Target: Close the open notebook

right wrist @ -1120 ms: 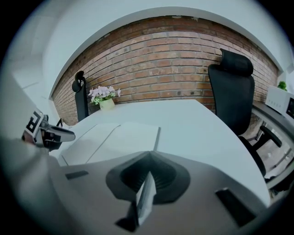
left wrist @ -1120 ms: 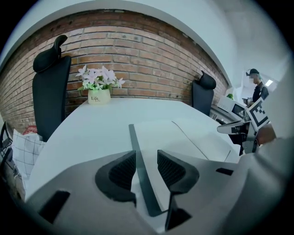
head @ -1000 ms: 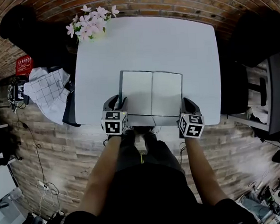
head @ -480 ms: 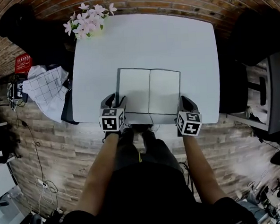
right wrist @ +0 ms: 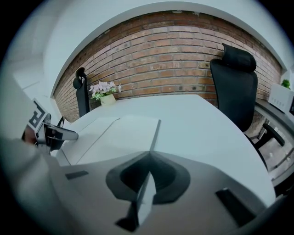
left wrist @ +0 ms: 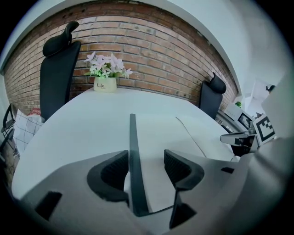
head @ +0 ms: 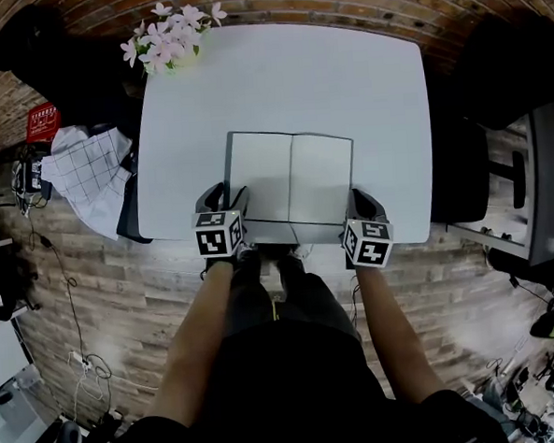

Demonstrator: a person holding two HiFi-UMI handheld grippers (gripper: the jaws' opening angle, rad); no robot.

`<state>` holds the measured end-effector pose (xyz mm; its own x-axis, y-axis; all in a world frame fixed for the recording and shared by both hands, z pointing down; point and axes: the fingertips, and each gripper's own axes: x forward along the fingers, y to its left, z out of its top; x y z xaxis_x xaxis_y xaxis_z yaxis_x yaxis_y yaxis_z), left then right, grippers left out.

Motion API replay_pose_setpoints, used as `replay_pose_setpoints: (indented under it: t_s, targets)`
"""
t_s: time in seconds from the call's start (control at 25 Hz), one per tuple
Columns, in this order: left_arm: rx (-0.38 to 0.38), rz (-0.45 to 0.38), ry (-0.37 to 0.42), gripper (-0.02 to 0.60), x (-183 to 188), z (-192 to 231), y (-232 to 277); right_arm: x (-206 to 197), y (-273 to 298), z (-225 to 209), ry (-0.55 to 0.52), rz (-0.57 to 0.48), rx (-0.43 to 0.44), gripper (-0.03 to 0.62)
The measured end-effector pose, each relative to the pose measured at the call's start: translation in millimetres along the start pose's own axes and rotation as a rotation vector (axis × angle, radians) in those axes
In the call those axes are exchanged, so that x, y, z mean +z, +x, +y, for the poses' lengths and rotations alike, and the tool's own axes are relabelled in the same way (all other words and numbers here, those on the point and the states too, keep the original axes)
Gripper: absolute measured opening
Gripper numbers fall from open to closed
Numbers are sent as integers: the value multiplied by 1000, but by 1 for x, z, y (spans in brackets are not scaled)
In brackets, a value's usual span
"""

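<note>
Head view, read left to right: black chair and checked cloth off the left edge of the tabletop, pot of flowers at its far left corner. Wide bare white surface beyond the notebook and to both sides of it. Lying open and flat near the front edge, roughly centred, spine pointing away from the person. Only a narrow strip between its near edge and the front rim. Second black chair past the right edge, apart from it.

Left gripper at the notebook's near left corner, forearm reaching straight in from below, tilted down toward the surface. In the left gripper view, jaws spread wide, having just been opening, with the dark left cover edge running between them. Close against the left jaw, well clear of the right one, no squeeze on it.

Right gripper at the near right corner, forearm mirroring the other, likewise tilted downward. In the right gripper view, jaws pressed together on the thin right cover edge, pinching it near the corner. Open tabletop to the right of that edge as far as the rounded rim.
</note>
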<state>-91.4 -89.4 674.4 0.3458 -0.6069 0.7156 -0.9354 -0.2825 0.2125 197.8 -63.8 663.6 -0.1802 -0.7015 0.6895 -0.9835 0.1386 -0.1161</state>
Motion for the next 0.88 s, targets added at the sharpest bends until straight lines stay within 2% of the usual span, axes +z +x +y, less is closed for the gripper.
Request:
replay_pose_setpoints:
  t_s: [0.16,0.32,0.48,0.56,0.68,0.88]
  targets:
    - [18,4,25,239,1,0,1,-5,0,1,-3,8,7,12]
    - [21,-10,-21,235,1,2,0,-5,2,4,-21,14,18,13]
    - [17,-21,-97,166,2,8,-3,-6,1,4,-34,19,25,12]
    - [1,-19,-105,145,2,7,-3,-6,2,4,-38,21,23,12]
    - [-14,-22,-114,80,3,6,-3,-6,2,3,-42,23,18,12]
    - [-21,-31,-132,49,6,9,-5,-6,2,4,-42,23,17,12]
